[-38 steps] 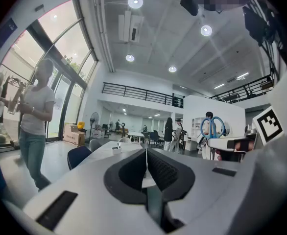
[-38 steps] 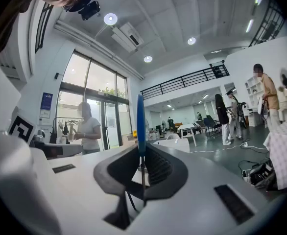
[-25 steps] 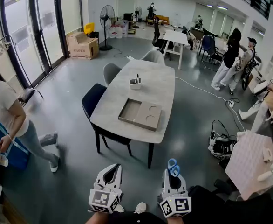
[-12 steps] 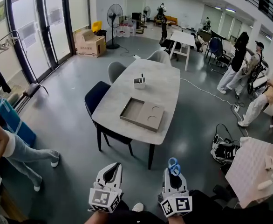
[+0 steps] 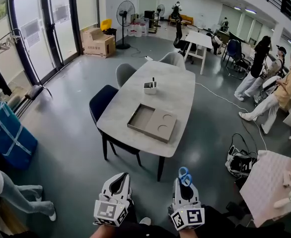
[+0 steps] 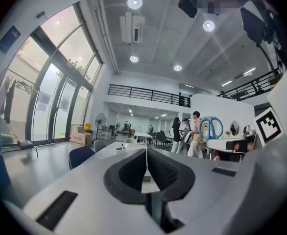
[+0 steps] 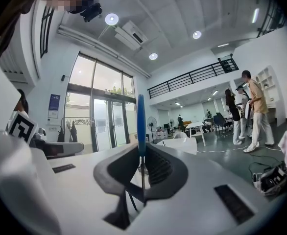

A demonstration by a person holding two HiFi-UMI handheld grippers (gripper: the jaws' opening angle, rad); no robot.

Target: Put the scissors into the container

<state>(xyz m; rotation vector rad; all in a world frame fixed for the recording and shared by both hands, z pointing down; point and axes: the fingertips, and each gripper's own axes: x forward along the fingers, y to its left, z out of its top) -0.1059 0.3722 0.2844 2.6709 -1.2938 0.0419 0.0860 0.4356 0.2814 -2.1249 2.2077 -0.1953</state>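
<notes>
A wide hall with a grey floor (image 5: 71,113), glass doors along the left and people standing at the far right. In the middle stands a long pale desk (image 5: 175,90) with chairs (image 5: 102,105) on its left side. A flat brown tray (image 5: 152,122) lies on the near half of the desk. The small white container (image 5: 150,87) stands further back, with something dark upright in it.

The left tongs (image 5: 118,183) and right tongs (image 5: 184,183) are held low, short of the desk. The left tongs' jaws are pressed together with nothing between them. The right tongs are clamped on the scissors (image 7: 141,126), whose blue handles stick out past the jaw tips, well apart from the container.
</notes>
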